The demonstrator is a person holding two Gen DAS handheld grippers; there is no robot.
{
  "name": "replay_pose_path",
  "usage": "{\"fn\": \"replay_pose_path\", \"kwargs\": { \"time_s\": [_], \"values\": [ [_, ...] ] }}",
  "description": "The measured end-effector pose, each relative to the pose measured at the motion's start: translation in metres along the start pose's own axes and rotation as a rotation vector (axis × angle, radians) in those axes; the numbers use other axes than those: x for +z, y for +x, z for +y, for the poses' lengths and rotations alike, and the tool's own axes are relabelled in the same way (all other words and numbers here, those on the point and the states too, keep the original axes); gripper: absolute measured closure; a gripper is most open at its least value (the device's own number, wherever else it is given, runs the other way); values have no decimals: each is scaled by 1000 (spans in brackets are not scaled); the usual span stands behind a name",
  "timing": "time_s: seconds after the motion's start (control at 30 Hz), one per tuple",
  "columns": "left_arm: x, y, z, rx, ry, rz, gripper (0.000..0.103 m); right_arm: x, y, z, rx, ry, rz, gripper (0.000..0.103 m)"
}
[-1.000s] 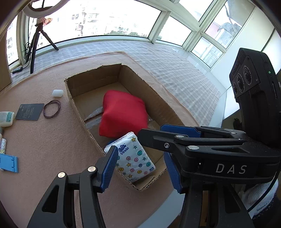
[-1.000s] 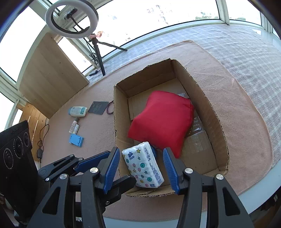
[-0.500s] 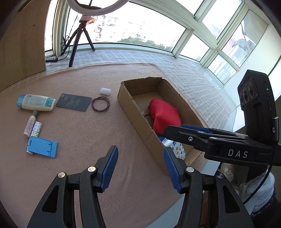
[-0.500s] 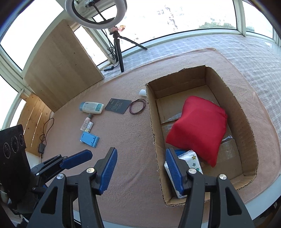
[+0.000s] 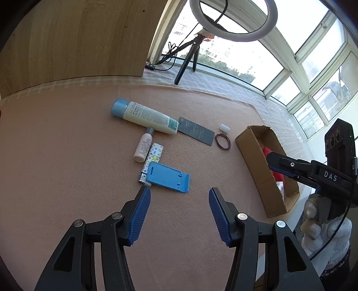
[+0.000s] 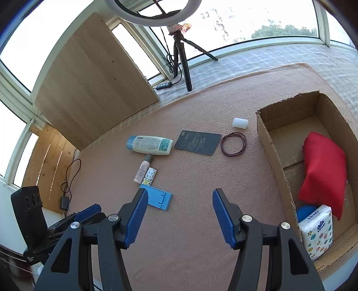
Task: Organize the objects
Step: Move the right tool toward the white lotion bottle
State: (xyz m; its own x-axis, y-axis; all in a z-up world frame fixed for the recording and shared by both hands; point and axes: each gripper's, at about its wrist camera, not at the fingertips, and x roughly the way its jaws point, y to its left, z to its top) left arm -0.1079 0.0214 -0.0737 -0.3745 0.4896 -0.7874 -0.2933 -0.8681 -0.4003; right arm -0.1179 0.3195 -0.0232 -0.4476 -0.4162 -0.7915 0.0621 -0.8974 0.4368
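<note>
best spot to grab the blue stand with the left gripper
Take the blue stand across its short width, near the middle of the flat plate, coming straight down with the left gripper. It lies flat with straight parallel long edges; its left end touches the patterned tube, so stay clear of that end.

Sunlit bay windows (image 6: 257,20), wood panel (image 5: 73,38), ring light w/ tripod (image 6: 182,53).

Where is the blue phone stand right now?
In the left wrist view, the blue phone stand lies on the pink mat just ahead of the open left gripper, touching the patterned lighter.
</note>
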Motion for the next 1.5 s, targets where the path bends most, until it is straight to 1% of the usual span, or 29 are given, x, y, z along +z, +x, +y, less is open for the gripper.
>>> {"fn": "replay_pose_path", "kwargs": {
  "time_s": [0.1,0.2,0.3,0.37,0.47,0.6,0.67,0.73,0.87,0.93,1.07,1.2,1.33,1.43,1.5],
  "values": [
    [7,-8,30,22,-12,-9,45,17,16,16,-2,-17,10,47],
    [12,-15,52,41,-38,-19,45,36,38,28,19,-33,38,47],
    [15,-19,66,67,-69,-32,45,55,65,38,22,-43,73,47],
    [17,-21,75,81,-89,-43,45,68,85,46,31,-72,95,47],
    [16,-21,85,100,-136,-57,45,84,120,58,12,-126,157,47],
    [8,-22,96,130,-183,-65,45,97,161,62,3,-134,225,47],
    [1,-24,102,139,-206,-67,45,99,178,67,-3,-163,251,47],
    [-4,-26,108,151,-224,-68,45,98,191,75,-12,-218,272,47],
    [-10,-30,118,170,-263,-78,45,94,214,91,-64,-329,308,47],
    [-13,-31,123,173,-280,-85,45,89,223,97,-71,-365,326,47],
    [-16,-35,129,175,-299,-91,45,86,232,105,-63,-388,328,48],
    [-21,-37,131,179,-309,-93,45,90,243,114,-51,-387,328,57],
    [-26,-40,134,184,-320,-92,45,95,253,123,-49,-376,324,59],
    [-32,-43,138,189,-329,-89,45,91,258,135,7,-368,350,62],
    [-36,-46,141,192,-334,-87,45,82,260,146,27,-376,366,64]
  ]
}}
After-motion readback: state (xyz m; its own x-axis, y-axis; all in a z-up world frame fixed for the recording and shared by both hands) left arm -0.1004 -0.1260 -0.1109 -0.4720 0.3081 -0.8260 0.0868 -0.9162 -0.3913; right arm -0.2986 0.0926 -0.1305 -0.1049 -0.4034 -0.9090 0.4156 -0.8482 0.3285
